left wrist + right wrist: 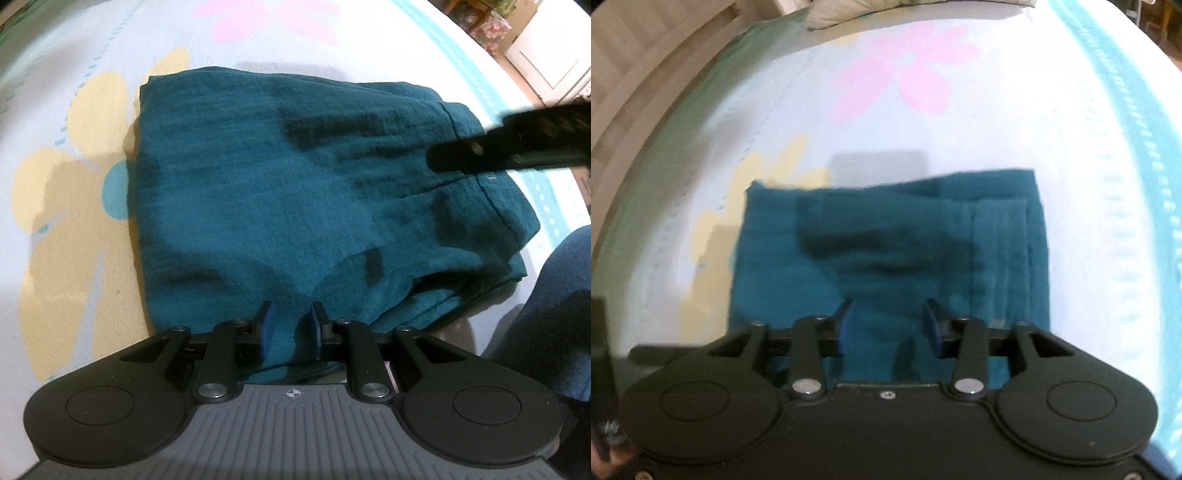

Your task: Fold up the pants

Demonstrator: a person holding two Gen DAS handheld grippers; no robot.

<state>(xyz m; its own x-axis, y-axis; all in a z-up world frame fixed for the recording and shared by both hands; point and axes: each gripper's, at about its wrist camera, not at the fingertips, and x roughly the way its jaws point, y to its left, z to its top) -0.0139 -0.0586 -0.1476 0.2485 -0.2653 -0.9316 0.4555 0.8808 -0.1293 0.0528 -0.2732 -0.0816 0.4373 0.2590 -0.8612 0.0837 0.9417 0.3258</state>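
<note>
The teal pants (280,192) lie folded into a compact rectangle on a white bed sheet (74,92) with flower prints. They also show in the right wrist view (886,236), with the waistband seams at the right side. My left gripper (290,314) hovers over the near edge of the pants, its jaws a little apart with nothing between them. My right gripper (888,312) is open and empty above the near part of the pants. It shows as a dark blurred bar at the right in the left wrist view (509,147).
The sheet has a yellow flower (62,192) left of the pants and a pink flower (905,77) beyond them. A turquoise stripe (1137,147) runs along the right. A pillow (886,11) lies at the far end. The person's knee (554,295) is at the right.
</note>
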